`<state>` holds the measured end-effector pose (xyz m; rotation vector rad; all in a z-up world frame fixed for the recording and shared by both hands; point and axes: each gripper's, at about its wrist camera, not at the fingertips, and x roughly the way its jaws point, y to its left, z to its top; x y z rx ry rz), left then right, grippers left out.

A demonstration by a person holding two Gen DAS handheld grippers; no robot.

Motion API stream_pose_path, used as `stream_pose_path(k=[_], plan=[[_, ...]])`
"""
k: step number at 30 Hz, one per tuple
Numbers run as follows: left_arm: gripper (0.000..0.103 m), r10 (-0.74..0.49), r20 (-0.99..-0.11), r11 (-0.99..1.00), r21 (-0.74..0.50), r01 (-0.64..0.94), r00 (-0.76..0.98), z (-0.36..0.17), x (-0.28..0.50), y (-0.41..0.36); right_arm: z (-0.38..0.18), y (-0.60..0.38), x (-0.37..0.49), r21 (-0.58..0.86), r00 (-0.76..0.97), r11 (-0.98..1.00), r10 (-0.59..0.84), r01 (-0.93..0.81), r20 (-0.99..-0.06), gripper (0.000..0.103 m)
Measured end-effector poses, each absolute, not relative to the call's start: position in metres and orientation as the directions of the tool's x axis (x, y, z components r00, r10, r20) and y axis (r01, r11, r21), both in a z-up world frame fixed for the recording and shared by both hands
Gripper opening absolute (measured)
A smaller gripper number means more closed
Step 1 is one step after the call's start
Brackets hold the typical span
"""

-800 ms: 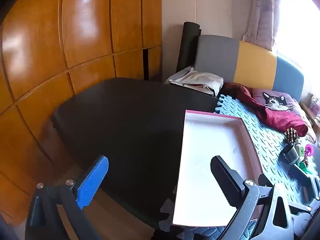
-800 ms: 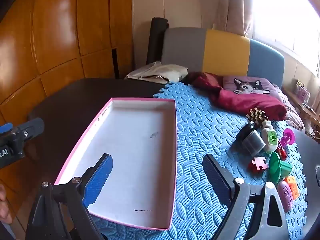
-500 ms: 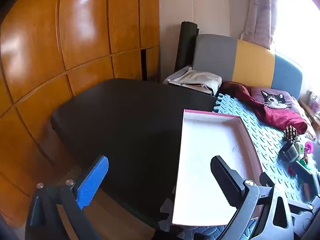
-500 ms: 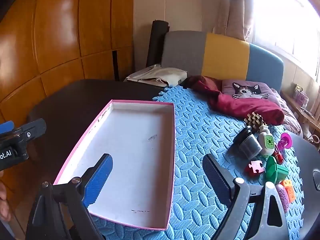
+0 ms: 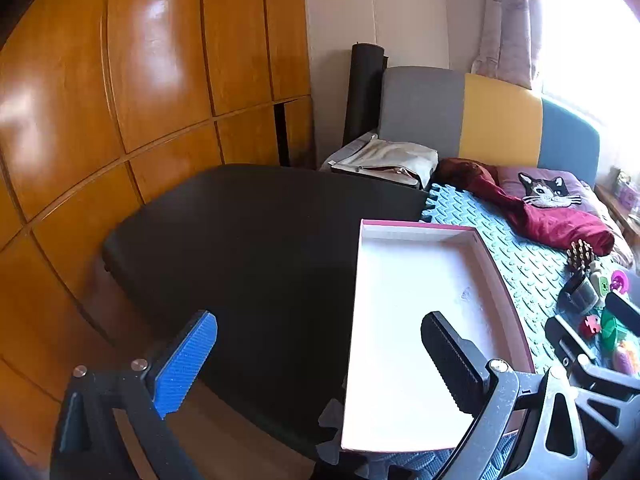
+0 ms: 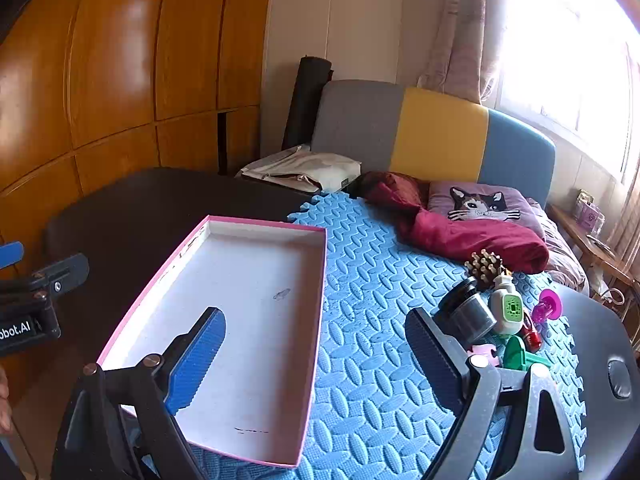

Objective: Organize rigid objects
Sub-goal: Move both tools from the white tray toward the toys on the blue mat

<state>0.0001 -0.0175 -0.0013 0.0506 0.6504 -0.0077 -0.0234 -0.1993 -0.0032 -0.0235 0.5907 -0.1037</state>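
Pink-rimmed box (image 5: 420,236) sits empty on the blue foam mat (image 5: 516,256), seen from the left wrist. Left gripper (image 5: 316,354) hangs wide apart, nothing between its fingers, over the dark table (image 5: 248,240); view barely shifted from a moment ago.

Right wrist: right gripper (image 6: 314,344) also spread wide and empty, now nearer the toy pile (image 6: 496,312), which has slid closer in frame. Box (image 6: 264,224) lies left of it. Likely first pick approaching; nothing sorted yet.

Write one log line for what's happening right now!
left gripper: open, empty | right gripper: open, empty | pink box: empty | toys: on blue foam mat
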Motion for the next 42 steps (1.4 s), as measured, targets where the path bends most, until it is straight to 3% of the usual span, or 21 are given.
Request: stream_pose_path(k=[15,30,37,42], plan=[[0.103,-0.01,-0.595,0.992,0.098,0.085,0.803,0.004,-0.002,-0.037,0.015,-0.243,-0.029,-0.086,0.85,0.989,-0.147,0.12,-0.506,0.093],[0.103,-0.05,-0.611,0.98,0.123,0.157,0.79,0.002,-0.001,-0.061,0.025,-0.344,-0.046,-0.049,0.822,0.959,-0.264,0.278,-0.504,0.093],[0.103,-0.158,-0.645,0.972,0.034,0.234,0.748,0.0,0.003,-0.072,0.014,-0.413,-0.063,-0.006,0.78,0.926,-0.322,0.378,-0.536,0.093],[0.103,-0.238,-0.677,0.954,-0.027,0.3,0.696,-0.006,0.006,-0.086,-0.007,-0.477,-0.083,0.108,0.729,0.855,-0.358,0.507,-0.583,0.093]])
